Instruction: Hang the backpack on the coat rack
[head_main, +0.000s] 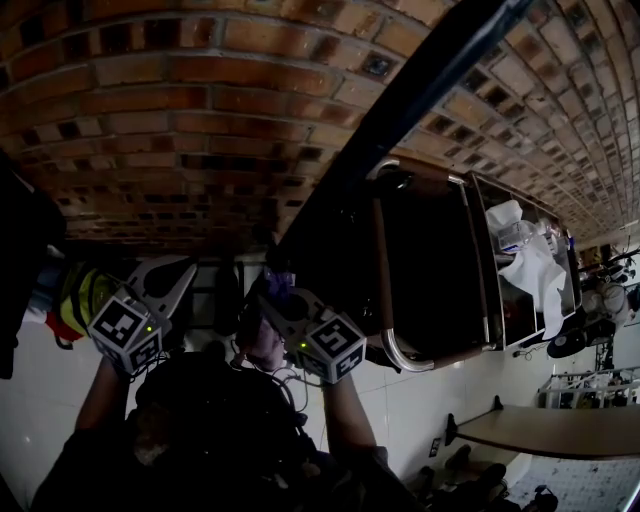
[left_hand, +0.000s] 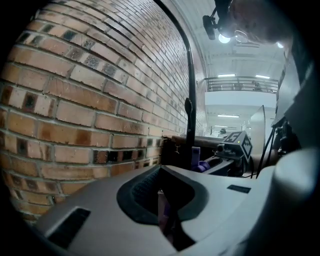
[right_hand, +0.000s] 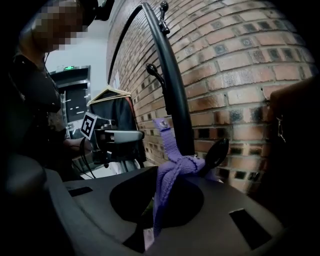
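Note:
A black coat rack pole stands against the brick wall. In the right gripper view, a purple backpack strap loops around a black hook low on the pole. It then runs down between the jaws of my right gripper, which is shut on it. My left gripper is level with the right one, to its left, and shut on a purple strap piece. The dark backpack hangs below both grippers.
The brick wall is close behind the rack. A dark cart with a chrome frame stands to the right, with white cloth beyond it. A dark garment on a hanger and a yellow item hang at the left.

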